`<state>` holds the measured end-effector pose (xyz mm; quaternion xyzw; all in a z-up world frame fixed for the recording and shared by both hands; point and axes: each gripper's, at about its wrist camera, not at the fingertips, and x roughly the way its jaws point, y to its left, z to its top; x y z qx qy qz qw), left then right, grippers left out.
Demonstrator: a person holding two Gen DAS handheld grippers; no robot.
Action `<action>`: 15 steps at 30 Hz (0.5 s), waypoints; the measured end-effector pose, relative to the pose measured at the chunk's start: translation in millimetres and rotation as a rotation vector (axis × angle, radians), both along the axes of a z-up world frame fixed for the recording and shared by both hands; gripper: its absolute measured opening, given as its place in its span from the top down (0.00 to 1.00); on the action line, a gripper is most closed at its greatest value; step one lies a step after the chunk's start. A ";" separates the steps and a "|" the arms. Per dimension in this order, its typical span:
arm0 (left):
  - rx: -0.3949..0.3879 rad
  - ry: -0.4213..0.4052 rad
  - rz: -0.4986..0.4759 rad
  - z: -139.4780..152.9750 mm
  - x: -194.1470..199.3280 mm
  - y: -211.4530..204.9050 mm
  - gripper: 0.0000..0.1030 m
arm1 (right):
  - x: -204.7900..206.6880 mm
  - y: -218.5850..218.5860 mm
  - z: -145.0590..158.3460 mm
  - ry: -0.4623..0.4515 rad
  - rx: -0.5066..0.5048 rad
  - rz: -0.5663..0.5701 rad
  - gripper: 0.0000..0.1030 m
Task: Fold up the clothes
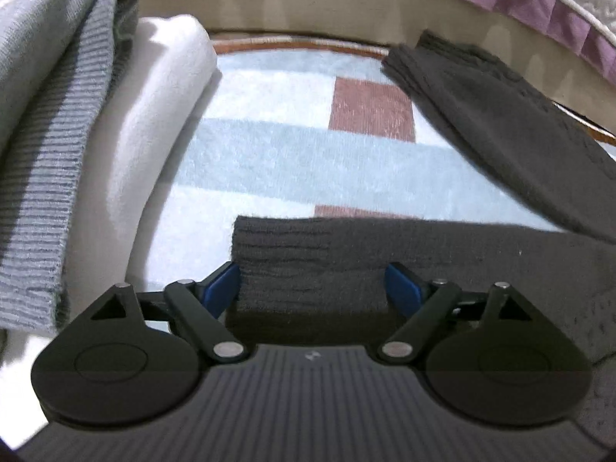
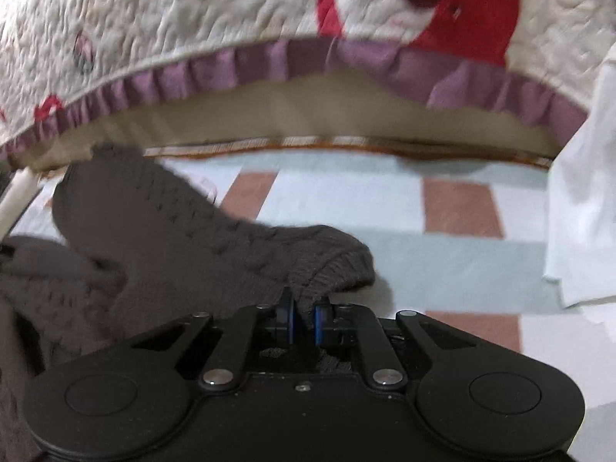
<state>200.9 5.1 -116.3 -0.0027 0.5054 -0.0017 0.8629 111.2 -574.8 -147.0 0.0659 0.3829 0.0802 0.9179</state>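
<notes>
Here, from the left wrist, the left gripper [image 1: 313,288] stands open astride a dark grey knit sweater's [image 1: 462,269] ribbed cuff [image 1: 285,246] on the checked rug [image 1: 292,142]; no writing is readable. From the right wrist, the right gripper [image 2: 302,321] pinches the other cuff [image 2: 331,265].

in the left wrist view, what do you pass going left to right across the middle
grey striped knit → white folded cloth → checked blue, white and pink rug → dark grey sweater sleeve
</notes>
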 end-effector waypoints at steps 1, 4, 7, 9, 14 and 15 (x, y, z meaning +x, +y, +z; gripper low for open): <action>0.011 -0.022 -0.019 3.5 -0.7 -5.6 0.78 | -2.0 -1.1 4.5 -0.038 -0.023 -0.022 0.91; -0.012 -0.109 -0.015 21.3 5.2 -18.2 0.94 | -8.4 -6.1 16.7 -0.154 -0.107 -0.103 0.92; -0.046 -0.209 0.030 45.2 19.5 -22.8 0.95 | -10.1 -26.5 18.3 -0.208 -0.181 -0.261 0.92; -0.028 -0.236 0.028 50.3 28.6 -28.3 0.95 | -9.6 -39.8 9.8 -0.192 -0.192 -0.315 0.92; 0.065 -0.208 0.055 25.6 41.2 -39.0 0.94 | -3.2 -44.9 -10.2 -0.129 -0.187 -0.346 0.92; 0.082 -0.205 0.080 20.5 42.6 -38.0 0.94 | -1.3 -45.4 -11.3 -0.114 -0.187 -0.351 0.91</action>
